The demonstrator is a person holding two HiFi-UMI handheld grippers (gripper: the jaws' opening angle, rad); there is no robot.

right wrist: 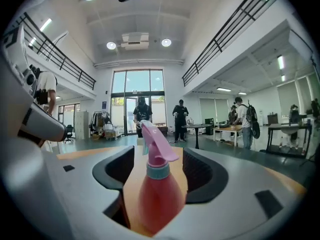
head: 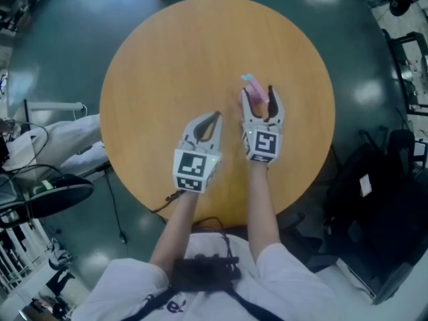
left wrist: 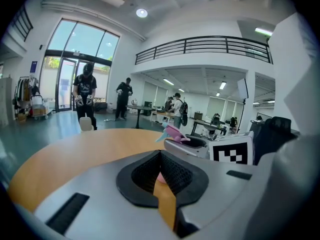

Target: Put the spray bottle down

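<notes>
Between the widely spread jaws of the right tool [right wrist: 159, 156], the pink spray bottle [right wrist: 156, 196] is standing upright, apparently resting on the table [head: 167, 65] just right of its middle, and a gap on each side is showing that neither pad is pressing on it. Just to the left and a little nearer, the left tool [head: 215, 119] is hovering with its jaws pressed together on nothing. Judging by its smooth, rounded plastic, the bottle is probably handling as light, fairly stiff and slippery, so the wide body below the collar is offering the surest hold, not the thin trigger head.
</notes>
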